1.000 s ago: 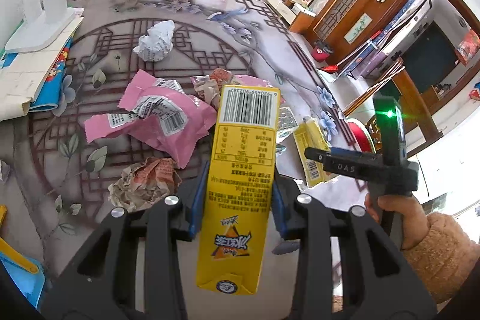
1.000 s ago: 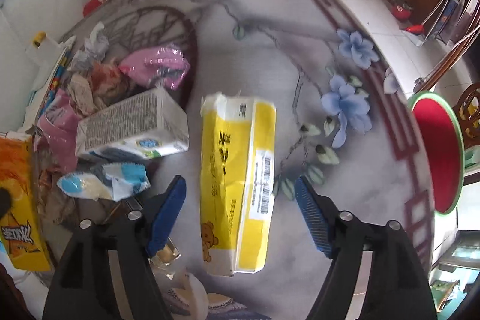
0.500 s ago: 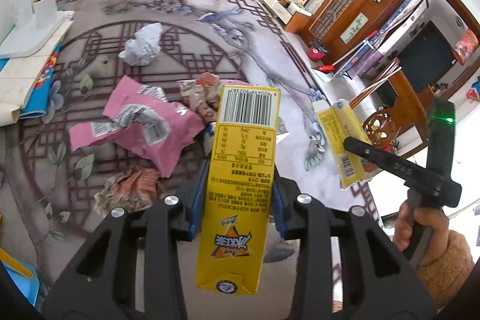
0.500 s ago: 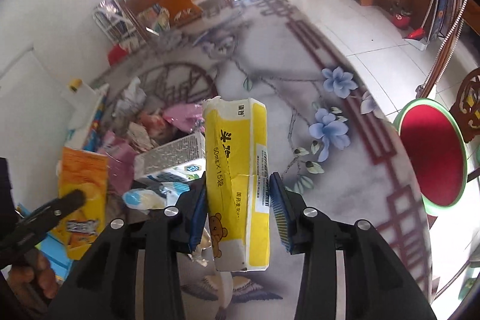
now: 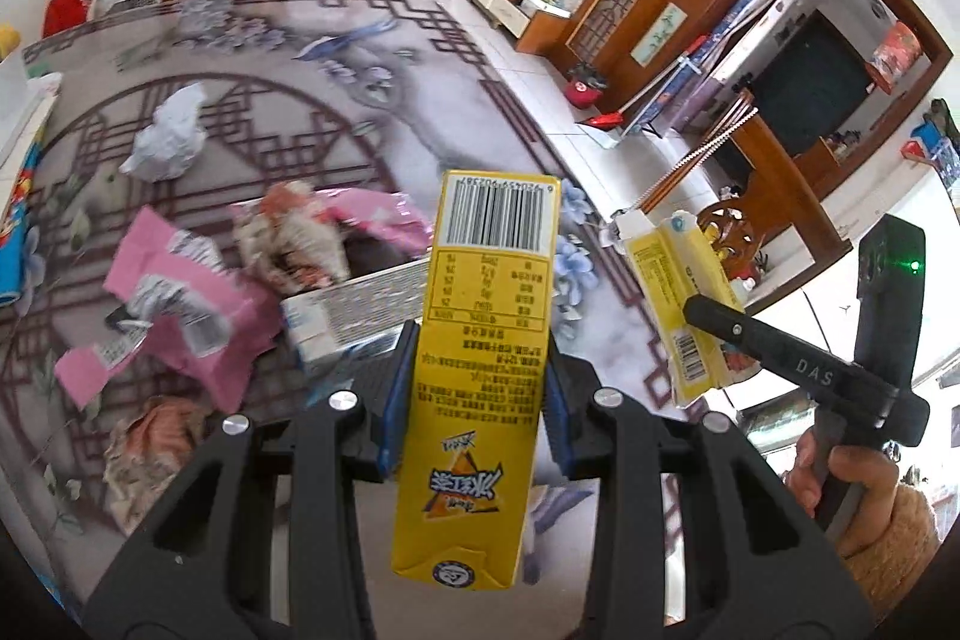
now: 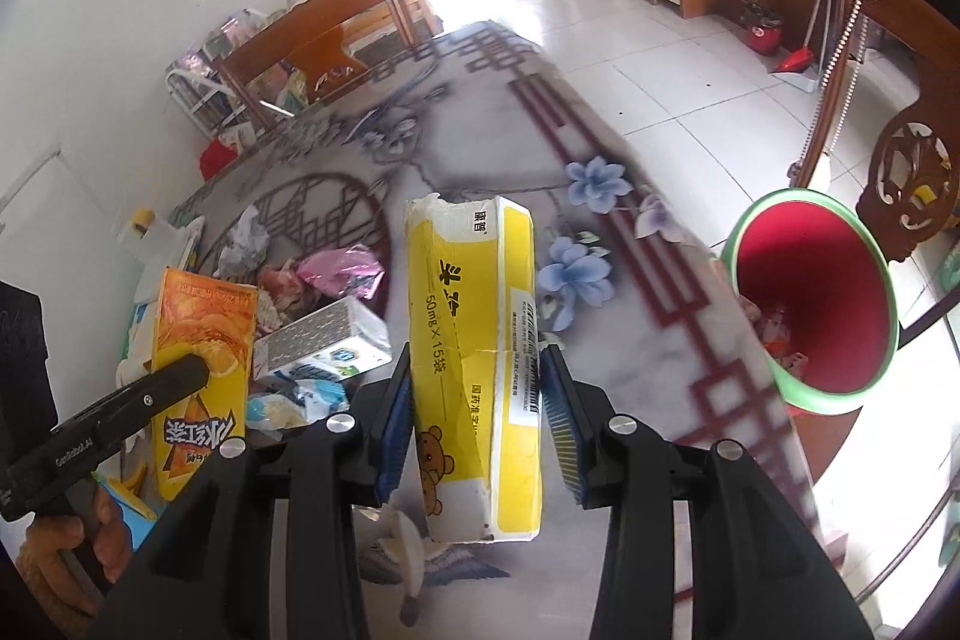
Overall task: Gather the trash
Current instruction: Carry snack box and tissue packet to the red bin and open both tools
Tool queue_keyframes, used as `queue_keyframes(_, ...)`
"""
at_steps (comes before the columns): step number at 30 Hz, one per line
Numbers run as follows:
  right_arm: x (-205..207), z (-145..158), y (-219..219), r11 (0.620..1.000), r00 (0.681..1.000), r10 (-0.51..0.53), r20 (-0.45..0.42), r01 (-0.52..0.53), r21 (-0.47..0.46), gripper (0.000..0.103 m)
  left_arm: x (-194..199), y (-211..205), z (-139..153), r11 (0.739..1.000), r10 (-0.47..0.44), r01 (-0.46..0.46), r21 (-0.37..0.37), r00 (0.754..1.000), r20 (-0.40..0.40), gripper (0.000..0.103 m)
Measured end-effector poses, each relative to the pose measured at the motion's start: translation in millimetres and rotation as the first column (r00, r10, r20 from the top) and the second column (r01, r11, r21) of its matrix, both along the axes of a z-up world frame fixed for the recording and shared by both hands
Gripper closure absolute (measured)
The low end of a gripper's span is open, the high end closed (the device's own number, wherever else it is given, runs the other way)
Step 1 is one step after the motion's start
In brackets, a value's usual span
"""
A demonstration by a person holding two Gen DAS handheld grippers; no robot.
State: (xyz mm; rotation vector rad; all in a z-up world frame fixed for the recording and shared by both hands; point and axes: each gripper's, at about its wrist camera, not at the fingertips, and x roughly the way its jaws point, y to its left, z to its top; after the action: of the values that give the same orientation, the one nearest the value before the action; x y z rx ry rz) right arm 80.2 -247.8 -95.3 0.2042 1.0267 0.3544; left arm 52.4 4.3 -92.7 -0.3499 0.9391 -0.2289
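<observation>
We hold both tools tilted down over the table (image 5: 420, 58), each with a package off the surface. Our left gripper (image 5: 474, 388) is clamped narrow on a yellow carton (image 5: 480, 376); its blue pads (image 5: 399, 394) press the carton's long sides about halfway along. The carton's long axis runs along the fingers, barcode end pointing away from us, folded base toward the camera. Our right gripper (image 6: 477, 418) grips a yellow pack (image 6: 474, 358) the same way, pads on both long sides; the torn white end points away from us and slightly left, the bear print sits near the camera. In the left view the right hand (image 5: 840, 472) wraps the tool's handle at the lower right, the pack sticking up beyond the table's edge. In the right view the left hand (image 6: 66, 550) sits at the lower left, carton upright. Pink wrappers (image 5: 180, 316), crumpled paper (image 5: 165, 139) and a white box (image 6: 324, 340) lie on the table. A red bin (image 6: 810, 304) stands just beside the table's right edge.
</observation>
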Motion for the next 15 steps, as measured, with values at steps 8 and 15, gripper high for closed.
queue_keyframes(8,6,1,-37,0.999,0.999,-0.033,0.001,0.033,0.001,0.064,23,-36,2,0.999,-0.036,0.036,-0.004,0.999,0.006,0.067)
queue_keyframes(15,17,-5,-74,0.998,0.998,-0.057,-0.015,0.057,0.005,0.064,40,-71,2,0.998,-0.059,0.059,-0.002,0.998,0.003,0.067)
